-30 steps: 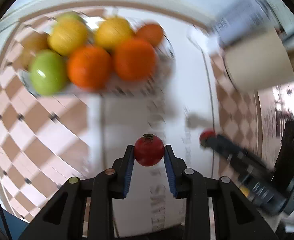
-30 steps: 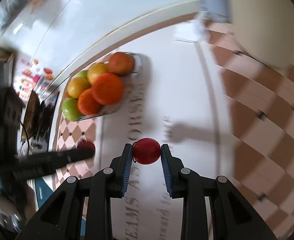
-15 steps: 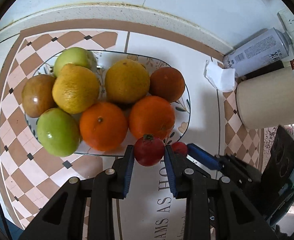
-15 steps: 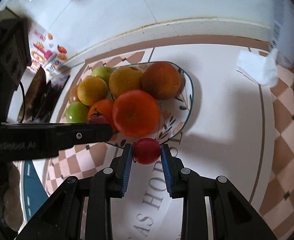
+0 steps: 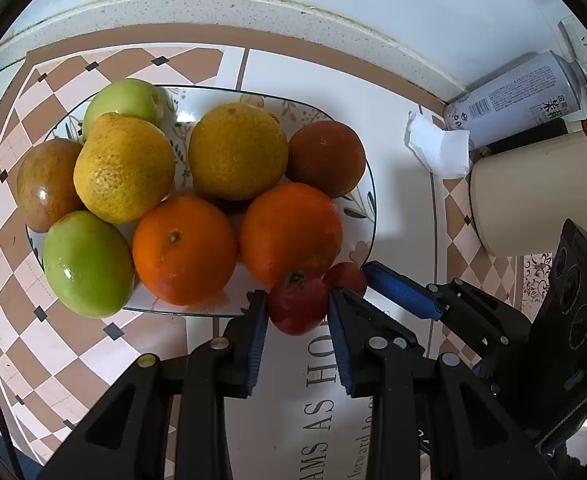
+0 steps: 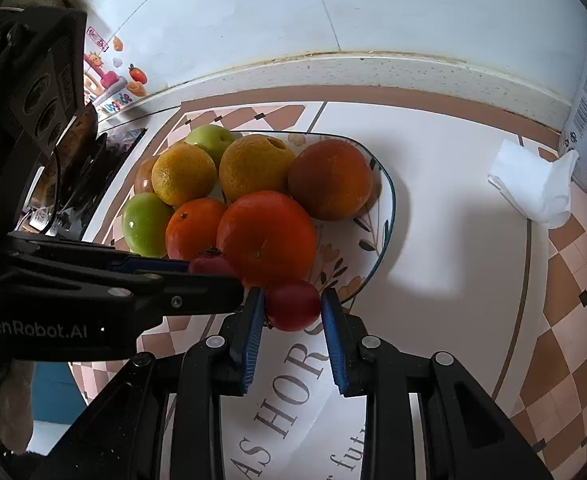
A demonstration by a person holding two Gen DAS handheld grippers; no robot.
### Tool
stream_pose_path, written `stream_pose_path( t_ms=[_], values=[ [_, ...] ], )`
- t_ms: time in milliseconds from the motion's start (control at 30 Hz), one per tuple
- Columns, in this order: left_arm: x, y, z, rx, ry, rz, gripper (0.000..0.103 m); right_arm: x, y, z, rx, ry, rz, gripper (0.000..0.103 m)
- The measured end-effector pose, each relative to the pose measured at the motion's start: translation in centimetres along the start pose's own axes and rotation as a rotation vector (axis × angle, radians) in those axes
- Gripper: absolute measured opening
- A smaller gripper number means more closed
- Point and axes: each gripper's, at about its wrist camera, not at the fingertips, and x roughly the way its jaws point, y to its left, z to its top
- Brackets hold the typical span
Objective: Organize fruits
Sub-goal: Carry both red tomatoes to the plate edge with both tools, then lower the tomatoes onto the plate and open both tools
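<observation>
A floral plate (image 5: pixel 367 184) (image 6: pixel 387 208) holds several oranges, yellow citrus and green apples. My left gripper (image 5: pixel 298 307) is shut on a small red fruit with a stem (image 5: pixel 298 308), held at the plate's near rim against an orange (image 5: pixel 289 230). My right gripper (image 6: pixel 292 306) is shut on a second small red fruit (image 6: pixel 292 306), just right of the left one, also at the near rim below the big orange (image 6: pixel 265 236). In the right wrist view the left gripper (image 6: pixel 209 266) reaches in from the left with its red fruit (image 6: pixel 209 266).
A crumpled white tissue (image 5: pixel 439 148) (image 6: pixel 533 184), a spray can (image 5: pixel 517 96) and a cream pot (image 5: pixel 533 196) stand to the right of the plate. A low stone backsplash (image 5: pixel 253 6) runs behind. The checkered mat (image 5: pixel 33 320) lies under the plate.
Both grippers have moved forward with their red fruits, from over the mat to the plate's near rim, and now sit side by side.
</observation>
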Motion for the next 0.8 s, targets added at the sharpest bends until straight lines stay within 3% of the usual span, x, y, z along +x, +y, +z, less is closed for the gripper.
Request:
stream_pose_path(
  t_ms=[400, 800],
  values=[
    [1.0, 1.1, -0.6, -0.025, 0.018, 0.002, 0.028, 0.2, 0.7, 0.1, -0.047, 0.003, -0.028, 0.032],
    [0.9, 1.7, -0.6, -0.036, -0.012, 0.044, 0.028, -0.8, 0.6, 0.3, -0.043, -0.002, -0.045, 0.033]
  ],
)
